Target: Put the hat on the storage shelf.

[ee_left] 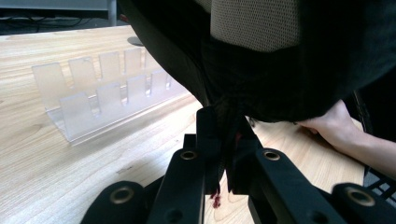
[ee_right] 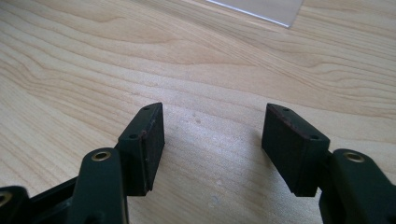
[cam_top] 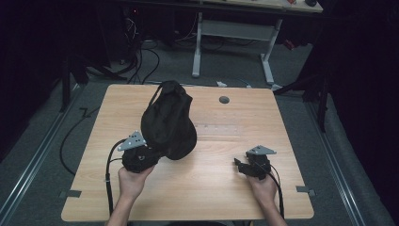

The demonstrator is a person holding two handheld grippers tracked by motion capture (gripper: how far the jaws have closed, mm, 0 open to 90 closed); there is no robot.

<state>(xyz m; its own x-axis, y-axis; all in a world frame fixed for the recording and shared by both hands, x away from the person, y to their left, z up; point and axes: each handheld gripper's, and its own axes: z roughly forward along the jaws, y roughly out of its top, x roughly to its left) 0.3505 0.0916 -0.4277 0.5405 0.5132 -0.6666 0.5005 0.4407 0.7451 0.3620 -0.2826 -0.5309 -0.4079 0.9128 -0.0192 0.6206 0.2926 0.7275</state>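
A black fabric bag (cam_top: 168,122) stands lifted over the left half of the wooden counter (cam_top: 221,188), its long axis running from the near end, by the person's left hand (cam_top: 131,181), up and away toward the far edge. The loop handle at its top points to the far side, and the rounded body bulges toward the middle of the counter. In the left gripper view the bag (ee_left: 261,60) hangs close above the camera, with a pale mesh panel (ee_left: 254,23) on its underside.

The left tongs (cam_top: 141,157) grip the bag at its near lower edge; in the left gripper view the left tongs (ee_left: 224,149) have their jaws drawn almost together with a fold of dark cloth pinched between them. Something small and red shows low between the jaws, too small to identify.

The right tongs (cam_top: 242,165) sit apart from the bag, low over the right half of the counter, held by the right hand (cam_top: 263,186). In the right gripper view the right tongs (ee_right: 212,140) stand wide, jaws well separated, with bare wood grain between them and nothing touching either pad.

A clear plastic slotted rack (ee_left: 107,93) rests on the counter beyond the left tongs, and a round grey grommet (cam_top: 224,100) sits near the far edge.
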